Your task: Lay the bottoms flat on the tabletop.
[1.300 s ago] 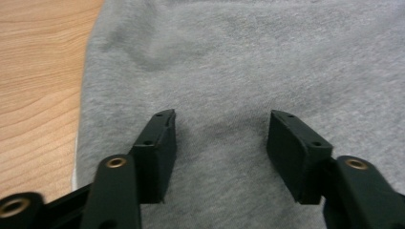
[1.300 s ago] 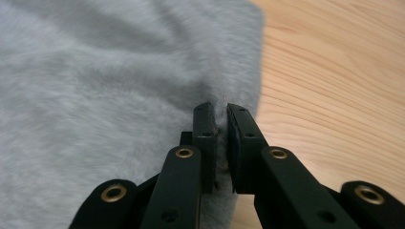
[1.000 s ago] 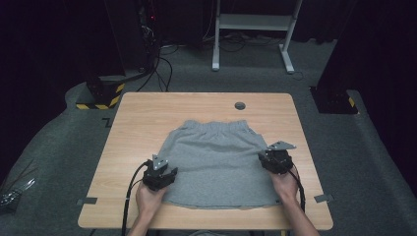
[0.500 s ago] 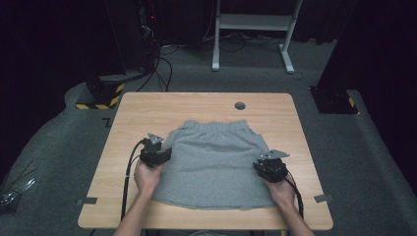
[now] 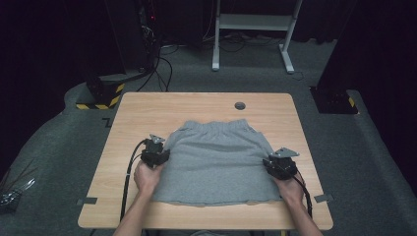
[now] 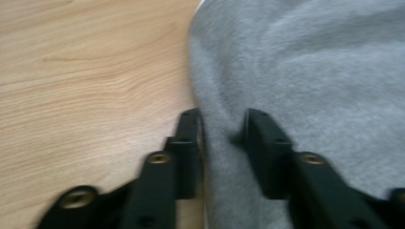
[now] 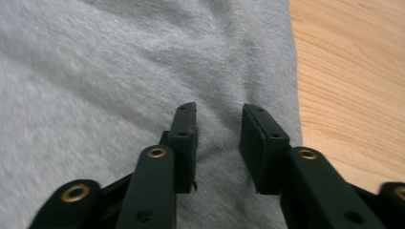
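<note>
Claws both spread: left claw [image 5: 156,156] at shorts' [image 5: 216,162] 9 o'clock edge, right claw [image 5: 280,164] at 3 o'clock, w/ cloth bunched between jaws, prob. to pinch both sides; shorts flat mid-counter [image 5: 196,103].

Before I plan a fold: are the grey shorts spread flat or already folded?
Spread flat: the grey shorts lie open on the table, waistband and hem both showing.
</note>
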